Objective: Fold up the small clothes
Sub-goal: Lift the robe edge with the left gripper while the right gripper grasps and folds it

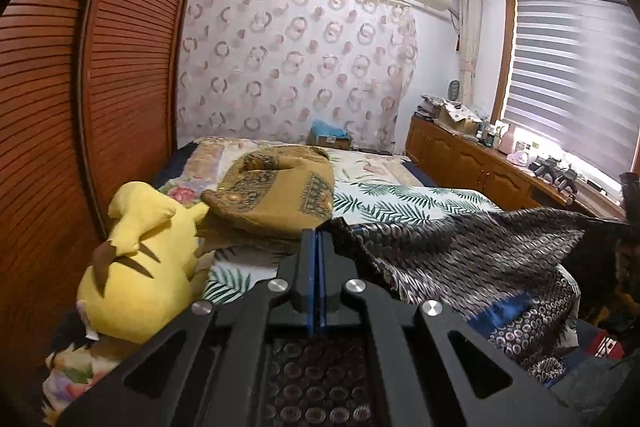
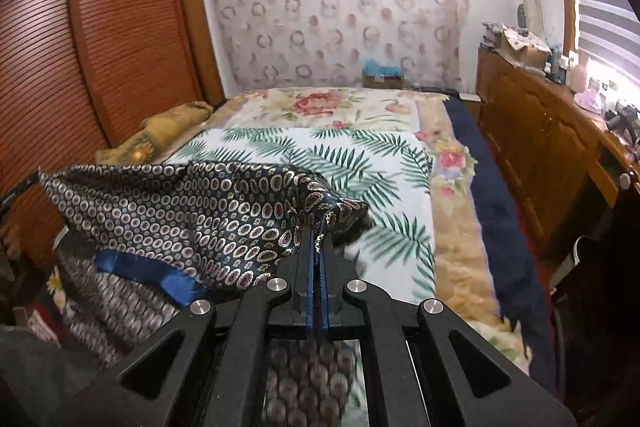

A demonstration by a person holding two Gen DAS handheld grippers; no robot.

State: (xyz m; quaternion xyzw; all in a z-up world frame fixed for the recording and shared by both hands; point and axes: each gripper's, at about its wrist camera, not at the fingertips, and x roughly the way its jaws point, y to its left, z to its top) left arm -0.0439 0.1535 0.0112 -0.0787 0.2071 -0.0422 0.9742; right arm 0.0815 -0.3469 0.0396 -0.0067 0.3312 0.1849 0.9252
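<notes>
A dark patterned garment (image 1: pixel 460 255) with small rings and a blue band hangs stretched above the bed. My left gripper (image 1: pixel 318 233) is shut on its left corner, jaws pressed together on the cloth. In the right wrist view the same patterned garment (image 2: pixel 180 211) spreads to the left, and my right gripper (image 2: pixel 318 233) is shut on its bunched right corner. The cloth sags between the two grippers, and part of it hangs below, under both tools.
A yellow plush toy (image 1: pixel 140 267) lies at the bed's left beside the slatted wooden wardrobe (image 1: pixel 80 107). An ochre patterned garment (image 1: pixel 276 187) is heaped behind it. The leaf-print sheet (image 2: pixel 360 167) covers the bed. A wooden sideboard (image 2: pixel 540 147) with clutter runs along the right under the window.
</notes>
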